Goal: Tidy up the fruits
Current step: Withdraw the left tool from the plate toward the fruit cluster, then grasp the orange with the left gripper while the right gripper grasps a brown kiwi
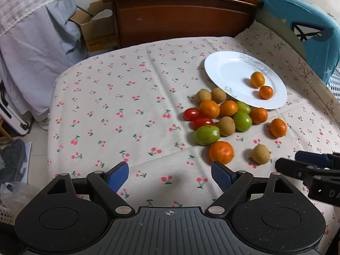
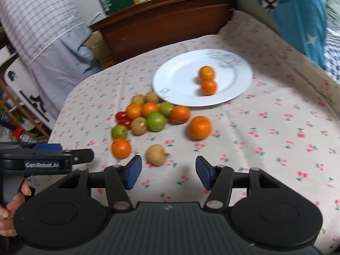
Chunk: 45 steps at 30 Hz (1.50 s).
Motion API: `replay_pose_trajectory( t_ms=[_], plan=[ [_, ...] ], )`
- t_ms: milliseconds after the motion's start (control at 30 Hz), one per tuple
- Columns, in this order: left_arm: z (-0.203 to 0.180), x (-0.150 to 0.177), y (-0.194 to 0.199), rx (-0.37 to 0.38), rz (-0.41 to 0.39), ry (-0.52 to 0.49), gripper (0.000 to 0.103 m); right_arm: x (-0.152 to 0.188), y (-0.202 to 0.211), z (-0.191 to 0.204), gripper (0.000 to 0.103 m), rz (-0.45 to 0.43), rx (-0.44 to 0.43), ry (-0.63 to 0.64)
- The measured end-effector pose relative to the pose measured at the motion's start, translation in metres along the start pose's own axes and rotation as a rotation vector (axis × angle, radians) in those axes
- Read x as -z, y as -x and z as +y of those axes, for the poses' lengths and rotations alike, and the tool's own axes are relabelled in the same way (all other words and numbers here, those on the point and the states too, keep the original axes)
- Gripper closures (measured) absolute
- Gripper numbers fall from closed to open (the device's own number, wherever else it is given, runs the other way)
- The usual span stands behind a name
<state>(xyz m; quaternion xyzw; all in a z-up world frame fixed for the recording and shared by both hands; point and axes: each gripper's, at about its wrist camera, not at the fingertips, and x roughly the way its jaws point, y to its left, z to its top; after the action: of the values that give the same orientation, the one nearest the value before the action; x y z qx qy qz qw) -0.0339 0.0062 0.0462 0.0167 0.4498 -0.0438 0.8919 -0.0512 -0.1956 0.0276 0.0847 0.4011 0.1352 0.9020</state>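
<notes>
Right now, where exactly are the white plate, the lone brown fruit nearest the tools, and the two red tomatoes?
white plate (image 2: 176, 80): right wrist view, bare left part of its surface.
lone brown fruit (image 2: 156, 155): right wrist view, middle of its skin.
red tomatoes (image 1: 191, 114): left wrist view, middle of the farther one.

The right wrist view is motion-blurred; the plate's (image 2: 180, 80) near rim hides part of a green fruit (image 2: 166, 108). The right tongs (image 1: 297, 162) are cut off by the picture's right edge; their gap cannot be seen there.

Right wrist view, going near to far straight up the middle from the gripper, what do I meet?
right gripper → tan round fruit → big orange → white plate rim → two oranges on the plate → wooden headboard.
</notes>
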Motion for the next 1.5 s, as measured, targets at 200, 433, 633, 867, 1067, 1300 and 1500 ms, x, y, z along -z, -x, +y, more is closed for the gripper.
replay_pose_trajectory(
  t_ms=[200,433,633,867,1067,1300,1500],
  plan=[
    [0.003,0.000,0.000,0.022,-0.021,0.026,0.017,0.001,-0.016,0.009,0.059,0.011,-0.017,0.054],
    [0.000,0.001,-0.002,0.051,-0.036,0.016,0.019,0.000,-0.029,0.013,0.063,0.005,-0.009,0.080],
    [-0.006,0.002,-0.006,0.103,-0.043,0.013,0.020,0.002,-0.039,0.016,0.075,0.003,0.007,0.116],
    [-0.018,0.001,-0.013,0.158,-0.050,0.002,0.031,-0.002,-0.028,0.006,0.076,-0.010,0.021,0.068],
    [-0.030,0.000,-0.023,0.207,-0.044,0.000,0.051,-0.005,-0.017,-0.011,0.076,-0.033,0.052,-0.008],
    [-0.040,0.001,-0.036,0.197,-0.025,-0.007,0.058,-0.004,-0.016,-0.018,0.076,-0.028,0.060,-0.027],
    [-0.046,0.003,-0.040,0.167,-0.046,-0.033,0.071,-0.004,-0.018,-0.017,0.076,-0.022,0.055,-0.020]
  ],
)
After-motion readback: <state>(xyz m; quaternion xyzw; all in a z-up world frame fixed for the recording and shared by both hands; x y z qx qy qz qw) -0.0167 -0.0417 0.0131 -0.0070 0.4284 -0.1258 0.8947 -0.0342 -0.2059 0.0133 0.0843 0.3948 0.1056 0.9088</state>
